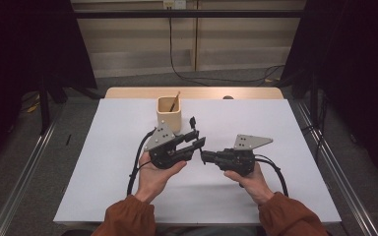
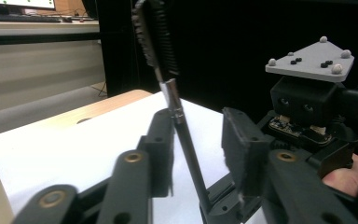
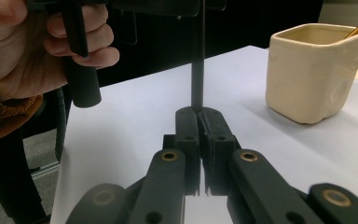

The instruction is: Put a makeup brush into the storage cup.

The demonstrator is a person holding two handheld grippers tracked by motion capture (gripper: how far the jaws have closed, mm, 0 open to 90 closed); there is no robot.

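Left of the cream square ceramic cup [image 1: 169,113], our left tongs [image 1: 197,138] stand apart around the slim black brush [image 2: 179,116], pads not yet pressing. Our right tongs [image 1: 204,157] clamp its handle above the white worktop [image 1: 275,128].

Dim room, dark edges, blurred close foreground.

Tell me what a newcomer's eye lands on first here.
Mid-table, the right gripper is clamped on the handle of a black brush, and the left gripper has open jaws on either side of that handle. Behind them a cream cup holds a thin wooden stick near the far edge of the white table.
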